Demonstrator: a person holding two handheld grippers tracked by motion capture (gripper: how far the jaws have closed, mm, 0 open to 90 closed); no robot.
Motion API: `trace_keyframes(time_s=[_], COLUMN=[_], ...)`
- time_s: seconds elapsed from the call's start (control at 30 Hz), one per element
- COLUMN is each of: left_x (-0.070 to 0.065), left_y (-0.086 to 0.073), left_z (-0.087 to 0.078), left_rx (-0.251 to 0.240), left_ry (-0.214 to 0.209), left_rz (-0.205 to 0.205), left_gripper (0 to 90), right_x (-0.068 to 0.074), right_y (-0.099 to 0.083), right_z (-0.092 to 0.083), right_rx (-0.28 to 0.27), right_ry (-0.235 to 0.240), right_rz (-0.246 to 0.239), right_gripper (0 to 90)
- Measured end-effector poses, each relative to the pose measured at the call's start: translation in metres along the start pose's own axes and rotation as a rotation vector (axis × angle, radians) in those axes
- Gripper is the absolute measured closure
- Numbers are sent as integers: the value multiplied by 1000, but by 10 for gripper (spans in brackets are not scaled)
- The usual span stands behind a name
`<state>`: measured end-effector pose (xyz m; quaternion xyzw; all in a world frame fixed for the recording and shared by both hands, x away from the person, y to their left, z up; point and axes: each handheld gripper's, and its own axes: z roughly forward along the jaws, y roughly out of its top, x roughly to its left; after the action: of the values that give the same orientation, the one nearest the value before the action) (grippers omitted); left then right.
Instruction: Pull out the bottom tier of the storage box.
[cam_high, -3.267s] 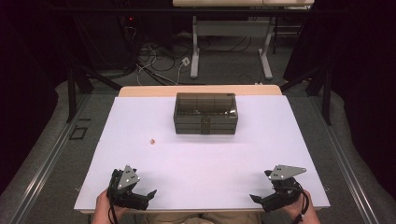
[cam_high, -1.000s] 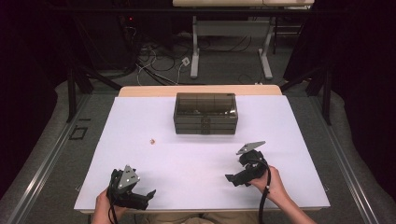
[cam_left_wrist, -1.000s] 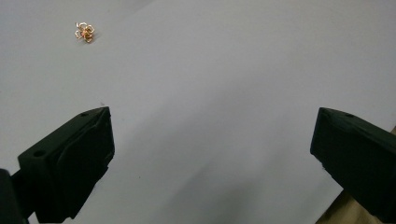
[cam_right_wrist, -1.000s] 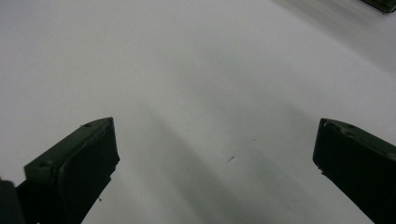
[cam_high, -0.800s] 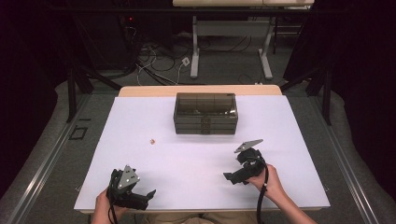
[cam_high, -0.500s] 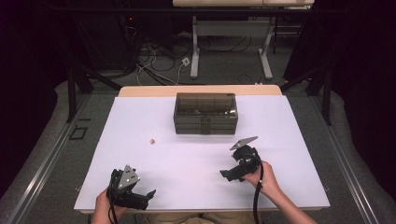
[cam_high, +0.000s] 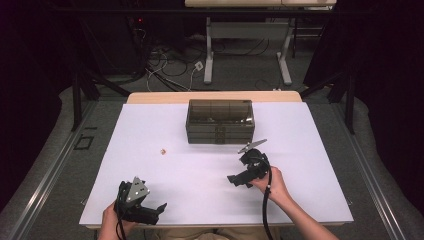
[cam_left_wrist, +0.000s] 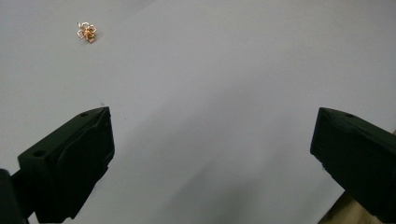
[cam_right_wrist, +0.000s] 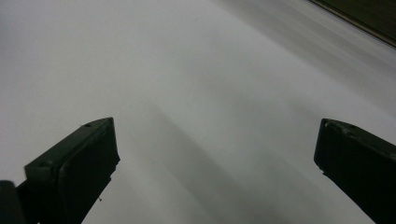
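Right tongs (cam_high: 235, 180): up off the table and out over the white sheet, jaws spread wide with nothing between them; the right gripper view is streaked with motion blur.
Left tongs (cam_high: 159, 207): low at the near edge of the table, jaws also spread wide and empty, in the person's left hand (cam_high: 111, 218).
Gold trinket (cam_high: 162, 150): a tiny wiry thing lying alone on the sheet, well ahead of the left tongs and well to the left of the right tongs; in the left gripper view it sits far ahead of the jaws, off to their left (cam_left_wrist: 87, 31).
Drawer box (cam_high: 220, 121): dark and see-through, just beyond the right tongs, well apart from the trinket.
White sheet (cam_high: 300, 150): bare under both pairs of jaws.
Risk, overshoot: the right tongs look fast-moving, so a hurried approach could sweep past the trinket or flick it across the smooth sheet.
Risk, pinch: the trinket is small and flat-lying; wide blunt jaws closing off-centre would likely squirt it sideways or close on nothing.
Risk, box: the right tongs are near the box front, so a swing could knock it.
Count: two tongs, one trinket, one box, one sheet, one table.
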<state>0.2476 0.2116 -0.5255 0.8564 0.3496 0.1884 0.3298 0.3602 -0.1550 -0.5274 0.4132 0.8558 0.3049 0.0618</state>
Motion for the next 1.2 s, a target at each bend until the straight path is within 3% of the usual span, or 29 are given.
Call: trace_keyframes(time_s=[0.37,0.47,0.63,0.7,0.8,0.97,1.07,1.1,1.2], left_x=[0,0,1,1,1,1,1,1,1], left_y=[0,0,0,0,0,0,0,0,0], left_z=[0,0,-1,0,0,0,0,0,0], left_rx=[-4,-6,-5,-4,-5,-5,-3,-4,-4], left_ry=[10,9,9,10,13,12,12,12,8], left_rz=[-4,-6,-4,-5,-3,-2,-3,-2,-5], left_gripper=[0,0,0,0,0,0,0,0,0], right_x=[0,-2,-4,-6,-7,-10,-13,-13,-14], right_y=[18,22,26,31,33,37,40,40,43], right_z=[14,22,28,30,35,39,38,42,42], right_rx=[21,-37,-44,-14,-44,-45,-7,-44,-29], right_ry=[-5,-1,2,0,-3,7,-4,0,3], right_rz=[61,82,98,114,120,137,137,151,169], right_gripper=[0,0,0,0,0,0,0,0,0])
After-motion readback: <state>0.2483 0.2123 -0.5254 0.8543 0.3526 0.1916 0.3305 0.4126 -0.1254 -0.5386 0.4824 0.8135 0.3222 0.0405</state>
